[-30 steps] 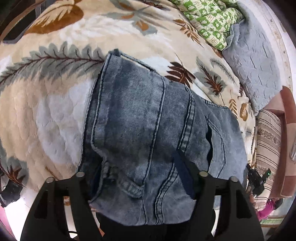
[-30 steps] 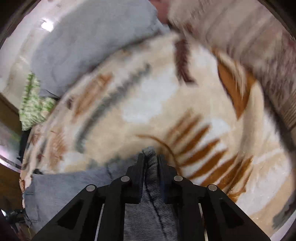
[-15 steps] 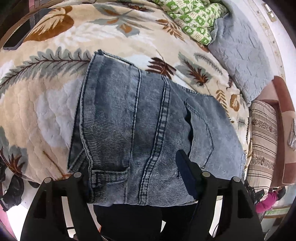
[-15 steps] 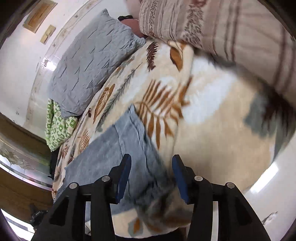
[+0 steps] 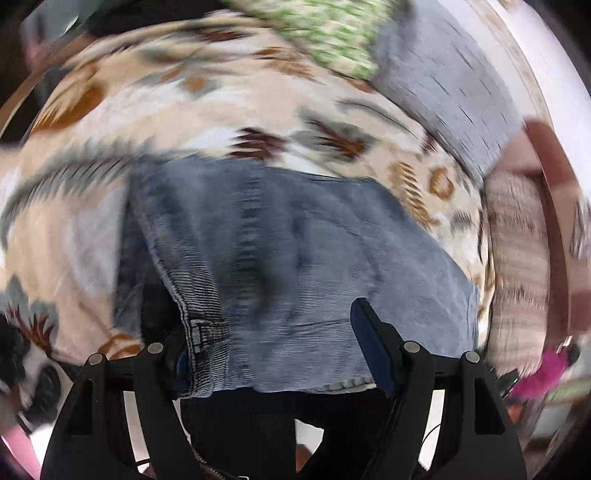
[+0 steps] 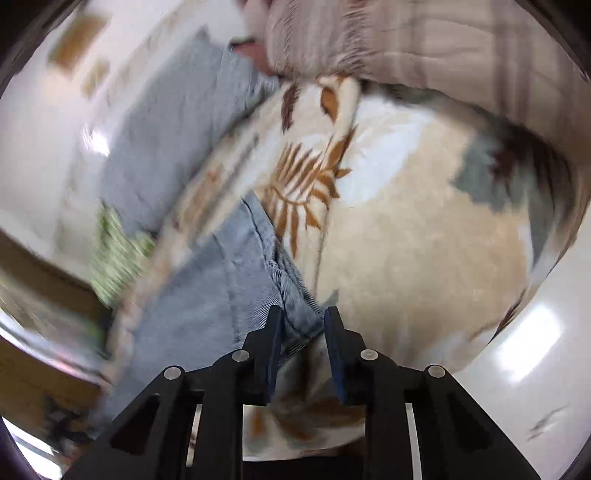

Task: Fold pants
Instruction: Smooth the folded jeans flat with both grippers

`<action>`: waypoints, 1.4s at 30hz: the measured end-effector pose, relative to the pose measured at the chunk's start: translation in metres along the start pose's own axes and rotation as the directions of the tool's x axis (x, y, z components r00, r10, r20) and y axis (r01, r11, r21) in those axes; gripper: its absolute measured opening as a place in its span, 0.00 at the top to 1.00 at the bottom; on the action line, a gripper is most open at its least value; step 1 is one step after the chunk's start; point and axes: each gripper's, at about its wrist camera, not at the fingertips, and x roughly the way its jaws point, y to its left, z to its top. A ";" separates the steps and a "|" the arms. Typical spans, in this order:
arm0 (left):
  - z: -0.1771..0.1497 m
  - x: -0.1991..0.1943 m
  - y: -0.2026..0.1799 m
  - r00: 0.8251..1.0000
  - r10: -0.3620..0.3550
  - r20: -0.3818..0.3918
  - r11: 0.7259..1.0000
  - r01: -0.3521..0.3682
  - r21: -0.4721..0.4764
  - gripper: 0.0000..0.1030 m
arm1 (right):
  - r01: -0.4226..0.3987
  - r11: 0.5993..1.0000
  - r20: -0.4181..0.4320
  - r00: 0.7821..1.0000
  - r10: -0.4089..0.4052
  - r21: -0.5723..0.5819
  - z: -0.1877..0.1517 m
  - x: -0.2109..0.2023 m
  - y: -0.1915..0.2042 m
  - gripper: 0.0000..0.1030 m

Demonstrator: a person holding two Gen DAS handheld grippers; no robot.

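While jeans [image 5: 295,258] lie on blanket [image 5: 110,110] | pillow [image 5: 443,92] beside | left hand-held gripper [image 5: 266,354] spread | right hand-held gripper [image 6: 301,332] closing, unpinched.

Both views are smeared by motion blur. In the left wrist view, the left finger of the left gripper [image 5: 271,343] is largely hidden behind the folded blue-grey denim pants [image 5: 295,258], so contact there cannot be judged. The green-and-white patterned cloth [image 5: 332,33] is cut off by the top edge. In the right wrist view, the pants' [image 6: 221,280] lower end is perhaps covered by the gripper body.
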 end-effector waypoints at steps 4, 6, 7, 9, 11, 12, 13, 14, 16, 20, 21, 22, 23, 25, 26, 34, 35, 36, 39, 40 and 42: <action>0.012 0.016 -0.075 0.998 0.044 -0.039 0.980 -0.035 0.194 0.25 | -0.103 0.993 0.028 0.994 0.101 0.060 -0.016 -0.014 -0.012 0.53; 0.018 0.026 -0.107 0.997 0.056 -0.052 0.966 -0.041 0.254 0.23 | -0.137 0.989 0.016 0.991 0.136 0.063 -0.027 -0.009 -0.013 0.53; 0.021 0.030 -0.122 0.997 0.060 -0.057 0.958 -0.042 0.282 0.23 | -0.153 0.986 0.013 0.988 0.152 0.066 -0.030 -0.005 -0.012 0.53; 0.024 0.041 -0.160 0.995 0.077 -0.060 0.936 -0.051 0.348 0.23 | -0.175 0.982 0.010 0.985 0.175 0.076 -0.035 0.008 -0.010 0.53; 0.026 0.044 -0.192 0.994 0.102 -0.032 0.912 -0.081 0.402 0.23 | -0.208 0.974 0.018 0.978 0.207 0.094 -0.035 0.021 -0.011 0.53; 0.027 0.042 -0.204 0.991 0.135 0.002 0.899 -0.123 0.420 0.23 | -0.231 0.968 0.031 0.973 0.229 0.098 -0.032 0.023 -0.009 0.53; 0.028 0.038 -0.213 0.981 0.188 0.051 0.883 -0.191 0.430 0.23 | -0.244 0.965 0.034 0.970 0.241 0.099 -0.028 0.025 -0.008 0.53; 0.030 0.032 -0.214 0.966 0.235 0.102 0.868 -0.257 0.424 0.23 | -0.259 0.961 0.040 0.966 0.257 0.100 -0.026 0.025 -0.006 0.53; 0.035 0.021 -0.205 0.945 0.287 0.153 0.865 -0.325 0.382 0.23 | -0.297 0.949 0.035 0.955 0.295 0.104 -0.020 0.029 -0.004 0.53; 0.048 0.007 -0.128 0.896 0.424 0.130 0.875 -0.442 0.197 0.23 | -0.307 0.945 0.012 0.951 0.308 0.110 -0.017 0.040 -0.010 0.54; 0.048 0.006 -0.098 0.877 0.472 0.095 0.866 -0.481 0.136 0.23 | -0.314 0.943 0.015 0.949 0.314 0.110 -0.018 0.040 -0.010 0.54; 0.046 0.005 -0.071 0.863 0.501 0.065 0.859 -0.505 0.086 0.23 | -0.318 0.942 0.017 0.948 0.318 0.103 -0.019 0.040 -0.011 0.54; 0.043 0.002 -0.042 0.851 0.523 0.033 0.851 -0.524 0.033 0.24 | -0.319 0.942 0.017 0.948 0.319 0.102 -0.020 0.039 -0.010 0.54; 0.032 -0.008 0.009 0.843 0.538 -0.009 0.841 -0.537 -0.070 0.26 | -0.302 0.947 0.003 0.953 0.303 0.106 -0.019 0.037 -0.009 0.54; 0.025 -0.017 0.036 0.836 0.549 -0.017 0.828 -0.546 -0.124 0.26 | -0.284 0.953 -0.002 0.958 0.286 0.105 -0.018 0.034 -0.008 0.54; 0.011 -0.061 0.085 0.961 0.264 0.082 0.939 -0.237 -0.250 0.26 | -0.168 0.983 0.003 0.986 0.168 0.071 -0.015 0.009 0.001 0.33; 0.015 -0.061 0.076 0.970 0.226 0.086 0.952 -0.202 -0.228 0.26 | -0.178 0.980 0.008 0.984 0.178 0.089 -0.015 0.010 0.002 0.33; 0.021 -0.054 0.060 0.982 0.168 0.082 0.972 -0.152 -0.178 0.26 | -0.188 0.977 0.015 0.982 0.187 0.103 -0.017 0.011 0.002 0.33; 0.034 -0.029 -0.006 0.995 0.091 0.043 0.996 -0.091 0.017 0.26 | -0.169 0.976 0.015 0.986 0.169 0.135 -0.022 0.020 0.005 0.33; 0.038 -0.020 -0.028 0.997 0.079 0.026 0.993 -0.081 0.080 0.26 | -0.164 0.977 0.018 0.986 0.163 0.138 -0.024 0.021 0.007 0.33; 0.040 0.004 -0.085 0.998 0.058 -0.020 0.972 -0.052 0.228 0.26 | -0.156 0.979 0.014 0.988 0.156 0.129 -0.024 0.022 0.008 0.33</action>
